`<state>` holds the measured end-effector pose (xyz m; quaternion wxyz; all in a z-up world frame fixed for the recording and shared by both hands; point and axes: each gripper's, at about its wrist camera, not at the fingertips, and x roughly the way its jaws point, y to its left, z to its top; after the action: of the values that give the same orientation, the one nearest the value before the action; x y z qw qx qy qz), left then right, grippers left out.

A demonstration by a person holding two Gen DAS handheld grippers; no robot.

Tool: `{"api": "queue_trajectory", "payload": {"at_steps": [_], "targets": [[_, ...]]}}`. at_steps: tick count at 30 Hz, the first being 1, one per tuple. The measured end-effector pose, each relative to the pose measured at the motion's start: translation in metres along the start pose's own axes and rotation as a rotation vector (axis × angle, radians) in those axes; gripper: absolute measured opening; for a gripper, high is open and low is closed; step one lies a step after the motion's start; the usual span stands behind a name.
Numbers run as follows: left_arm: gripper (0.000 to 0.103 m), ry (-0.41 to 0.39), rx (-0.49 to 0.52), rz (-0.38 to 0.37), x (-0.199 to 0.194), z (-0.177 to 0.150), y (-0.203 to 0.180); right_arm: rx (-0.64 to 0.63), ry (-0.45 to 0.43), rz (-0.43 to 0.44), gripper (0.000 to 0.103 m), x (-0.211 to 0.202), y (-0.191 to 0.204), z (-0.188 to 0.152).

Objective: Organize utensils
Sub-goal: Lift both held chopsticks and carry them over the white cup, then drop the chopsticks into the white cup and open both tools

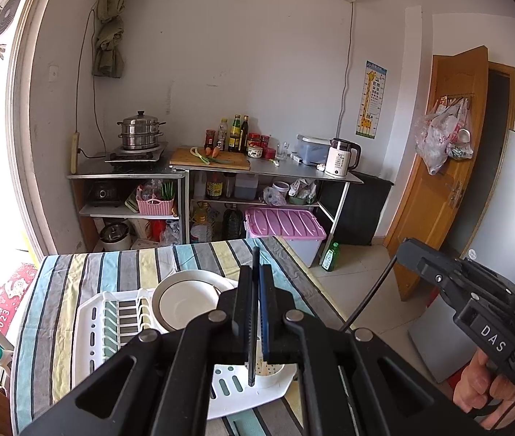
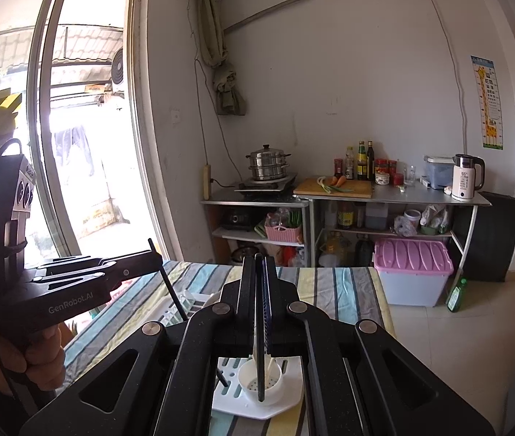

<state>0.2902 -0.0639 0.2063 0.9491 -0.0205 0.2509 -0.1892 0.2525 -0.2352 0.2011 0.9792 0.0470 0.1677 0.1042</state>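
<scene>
Two black chopsticks are up in the air, one [image 1: 254, 312] pinched tight in the left gripper [image 1: 256, 272], the other [image 2: 260, 327] in the right gripper [image 2: 259, 265], both right above the white utensil cup [image 2: 259, 381], so dropping them in looks like what's left.

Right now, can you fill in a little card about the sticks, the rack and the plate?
left tool: shut on a black chopstick
right tool: shut on a black chopstick
drying rack: white, on the striped tablecloth
cup on rack: white, round, holes in its bottom
plate: white, dark rim line, resting on the rack
</scene>
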Motion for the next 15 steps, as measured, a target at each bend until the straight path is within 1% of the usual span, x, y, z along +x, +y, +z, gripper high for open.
{"api": "queue_trajectory", "payload": {"at_steps": [7,15], "targets": [[0.004,0.01,-0.01,-0.017,0.026,0.006,0.003,0.006,0.006,0.003,0.003,0.025,-0.006,0.003],[0.004,0.062,-0.045,-0.023,0.06,-0.004,0.013,0.04,0.076,-0.002,0.003,0.063,-0.02,-0.016]]}}
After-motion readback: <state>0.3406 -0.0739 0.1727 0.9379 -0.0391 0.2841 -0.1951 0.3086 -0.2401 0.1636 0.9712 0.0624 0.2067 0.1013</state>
